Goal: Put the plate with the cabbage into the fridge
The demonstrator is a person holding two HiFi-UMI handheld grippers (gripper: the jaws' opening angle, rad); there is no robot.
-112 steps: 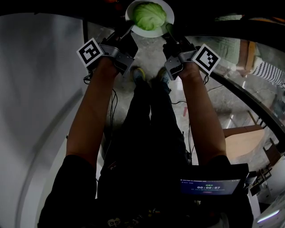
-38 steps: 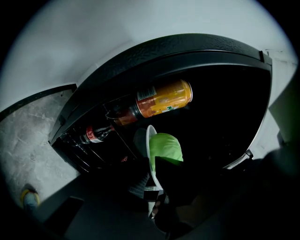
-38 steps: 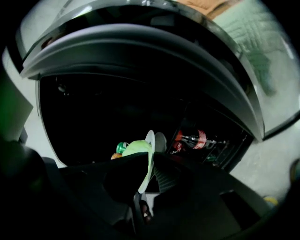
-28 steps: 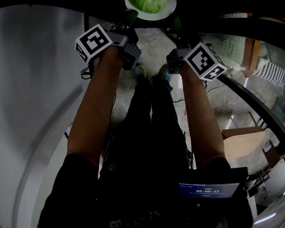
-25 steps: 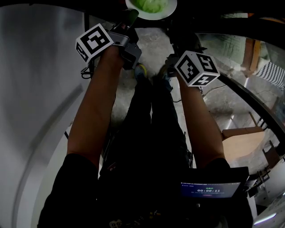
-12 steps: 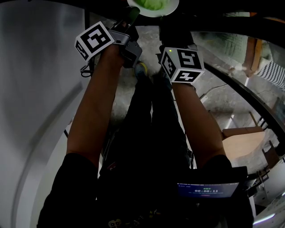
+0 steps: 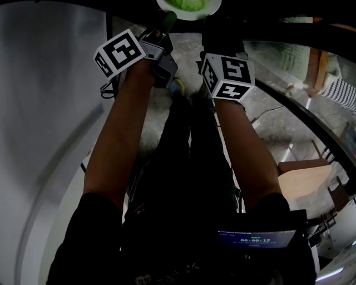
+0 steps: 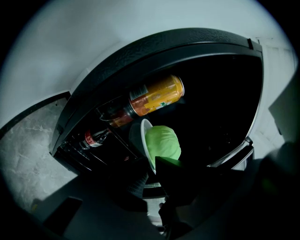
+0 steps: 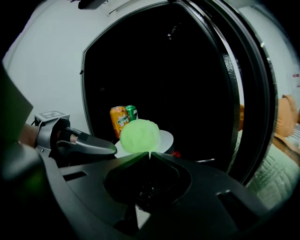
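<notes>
A white plate [image 9: 165, 139] carries a pale green cabbage [image 9: 139, 136] in front of the dark open fridge [image 9: 154, 70]. In the head view the plate [image 7: 192, 14] is cut off by the top edge. My left gripper [image 8: 157, 164] is shut on the plate rim [image 8: 146, 140] beside the cabbage [image 8: 164, 143], and it also shows as the left gripper [image 9: 93, 146] in the right gripper view. My right gripper [image 9: 148, 153] is shut, with its tips just under the plate's near rim. I cannot tell whether they touch it. In the head view the right gripper [image 7: 214, 26] is turned on its side.
Inside the fridge stand an orange can [image 9: 119, 121] and a green can [image 9: 131, 112]; a cola bottle [image 8: 96, 137] lies on a door shelf. The fridge door [image 9: 248, 93] stands open at the right. A wooden board [image 7: 303, 178] lies on the floor to the right.
The plate has moved up and forward towards the fridge. My right gripper let go of the plate's right rim, rolled onto its side and swung in towards the middle. The left grip is unchanged.
</notes>
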